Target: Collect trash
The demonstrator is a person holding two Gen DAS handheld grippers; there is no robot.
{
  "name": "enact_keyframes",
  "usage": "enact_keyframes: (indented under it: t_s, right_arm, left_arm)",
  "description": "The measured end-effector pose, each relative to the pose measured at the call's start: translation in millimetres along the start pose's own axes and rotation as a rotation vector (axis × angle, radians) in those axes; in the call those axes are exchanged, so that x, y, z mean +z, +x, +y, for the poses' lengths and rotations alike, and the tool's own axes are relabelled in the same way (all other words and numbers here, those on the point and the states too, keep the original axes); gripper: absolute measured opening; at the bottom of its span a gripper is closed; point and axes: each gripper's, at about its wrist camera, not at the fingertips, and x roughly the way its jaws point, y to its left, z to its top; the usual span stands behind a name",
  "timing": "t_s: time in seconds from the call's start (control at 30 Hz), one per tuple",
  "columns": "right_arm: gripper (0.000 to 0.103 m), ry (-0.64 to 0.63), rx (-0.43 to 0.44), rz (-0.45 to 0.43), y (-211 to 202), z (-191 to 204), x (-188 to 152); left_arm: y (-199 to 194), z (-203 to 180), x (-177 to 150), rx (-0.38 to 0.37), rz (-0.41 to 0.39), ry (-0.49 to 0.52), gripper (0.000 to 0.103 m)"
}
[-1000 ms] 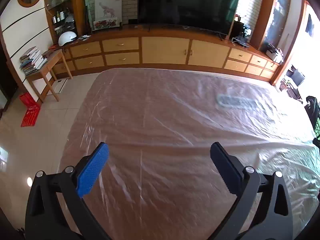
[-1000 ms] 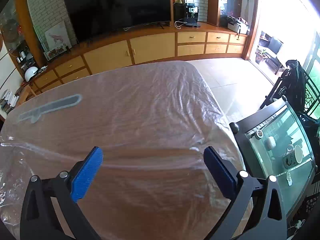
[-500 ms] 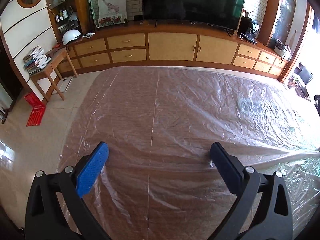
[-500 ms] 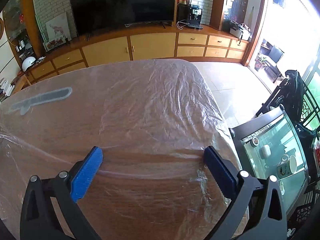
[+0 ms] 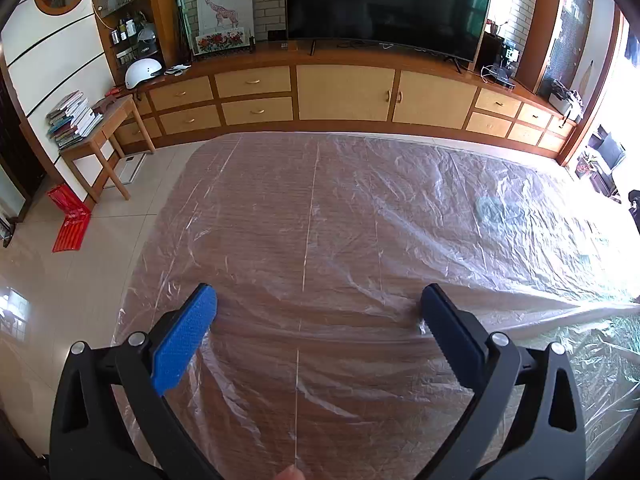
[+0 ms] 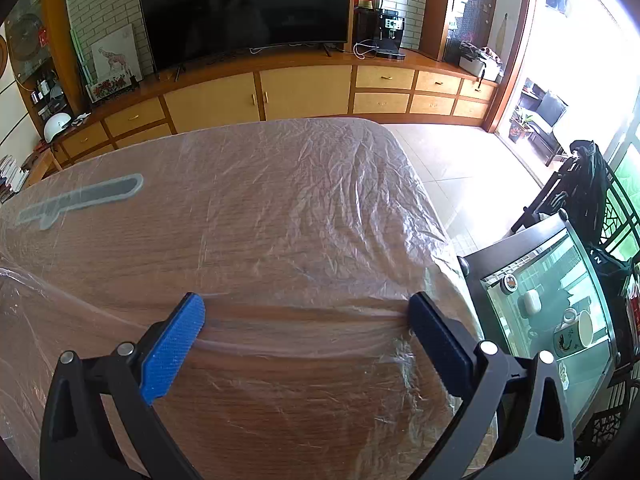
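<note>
Now, our left hand-held gripper (image 5: 318, 308): we hold it above the tabletop with its blue pads spread wide apart and nothing between them.
Our right hand-held gripper (image 6: 306, 310): also wide apart, clamped on nothing, hanging over the right end of the tabletop.
Tabletop (image 5: 248, 248): a long wood-grain surface that fills both our views.
Plastic sheet (image 5: 400, 208): clear, crinkled film spread over the whole tabletop; it is the thing we take to be the trash. A raised fold (image 6: 296, 346) of it runs across just between our right pads.
Under the film: a grey, long flat shape (image 6: 80, 198) lies on the far left of our right view; we cannot tell what it is.
Beyond the tabletop: a wooden cabinet (image 5: 344, 92) with a television (image 5: 384, 0) on it.
To our right: a glass-topped side table (image 6: 552, 308) with a mug (image 6: 576, 330) on it, just beside the tabletop's end.
</note>
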Motion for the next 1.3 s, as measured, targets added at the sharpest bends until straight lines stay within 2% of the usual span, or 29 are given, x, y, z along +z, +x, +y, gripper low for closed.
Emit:
enact_keyframes:
  t_s: [1.3]
  right_arm:
    - [0.099, 0.000, 0.000, 0.000, -0.2, 0.5, -0.2]
  left_arm:
    - [-0.7, 0.7, -0.2, 0.001, 0.000, 0.000, 0.102]
